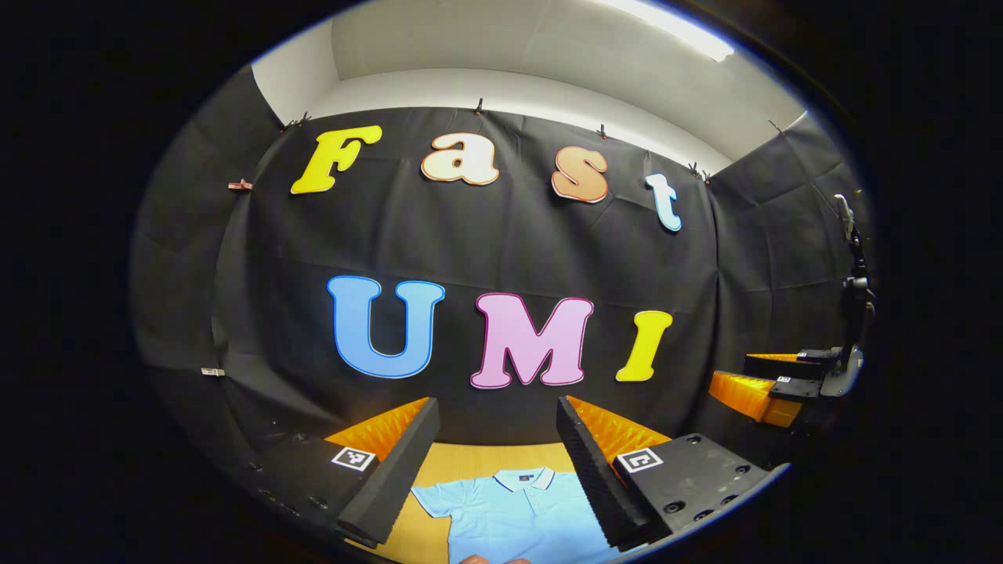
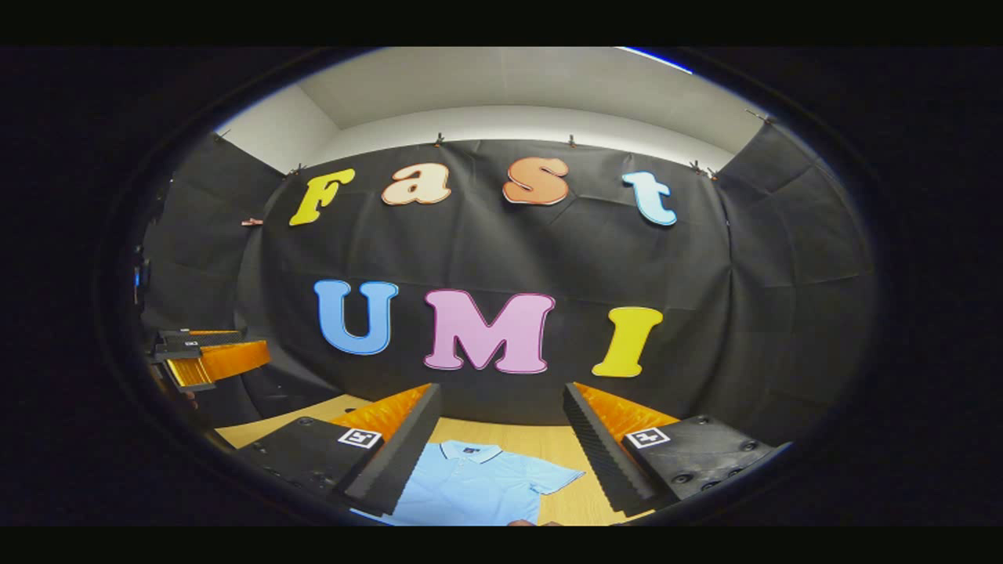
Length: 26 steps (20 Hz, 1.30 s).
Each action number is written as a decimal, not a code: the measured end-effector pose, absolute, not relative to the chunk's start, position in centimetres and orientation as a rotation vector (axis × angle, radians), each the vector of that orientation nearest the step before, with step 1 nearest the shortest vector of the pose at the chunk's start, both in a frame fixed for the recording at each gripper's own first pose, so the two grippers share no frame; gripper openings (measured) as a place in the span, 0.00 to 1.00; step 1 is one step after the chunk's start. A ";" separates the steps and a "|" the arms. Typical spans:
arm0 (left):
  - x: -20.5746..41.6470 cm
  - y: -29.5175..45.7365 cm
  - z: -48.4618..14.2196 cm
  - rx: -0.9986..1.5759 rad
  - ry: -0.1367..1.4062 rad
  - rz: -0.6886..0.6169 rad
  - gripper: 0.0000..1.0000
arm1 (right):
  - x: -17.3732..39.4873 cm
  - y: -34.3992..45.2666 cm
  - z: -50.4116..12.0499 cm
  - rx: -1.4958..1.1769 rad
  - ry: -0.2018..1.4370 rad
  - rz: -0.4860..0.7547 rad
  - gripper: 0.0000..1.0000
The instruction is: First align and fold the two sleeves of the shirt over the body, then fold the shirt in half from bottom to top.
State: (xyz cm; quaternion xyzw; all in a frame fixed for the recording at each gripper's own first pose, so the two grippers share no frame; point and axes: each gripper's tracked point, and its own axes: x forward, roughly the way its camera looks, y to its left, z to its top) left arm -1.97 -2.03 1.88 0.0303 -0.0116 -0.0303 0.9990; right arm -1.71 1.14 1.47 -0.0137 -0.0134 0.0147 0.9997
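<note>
A wooden table (image 1: 462, 458) spans the bottom of both views. On it a light-blue shirt (image 1: 517, 513) lies flat at bottom centre, collar toward the wall. The left gripper (image 1: 497, 462) and right gripper (image 2: 501, 446) hang above it, fingers spread wide, holding nothing.

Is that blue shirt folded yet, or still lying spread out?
Spread out: the shirt lies flat on the table, collar up, both sleeves sticking out sideways.

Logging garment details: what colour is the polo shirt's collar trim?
Dark trim on the light blue polo shirt's collar, clearest in the left gripper view.
</note>
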 end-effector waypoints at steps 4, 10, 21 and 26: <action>-1.9 -1.2 2.2 0.062 -0.028 -0.072 0.96 | -1.3 1.6 1.8 -0.034 -0.030 0.023 0.96; -1.7 0.5 1.7 0.046 -0.009 -0.107 0.96 | 0.7 2.1 0.9 -0.035 0.018 0.036 0.97; 0.6 4.4 -0.5 0.031 0.049 -0.036 0.96 | 11.9 -2.2 -9.7 0.052 0.358 0.078 0.97; 3.3 4.8 -1.5 0.051 0.075 0.043 0.96 | 18.1 -5.4 -20.3 0.115 0.594 0.096 0.97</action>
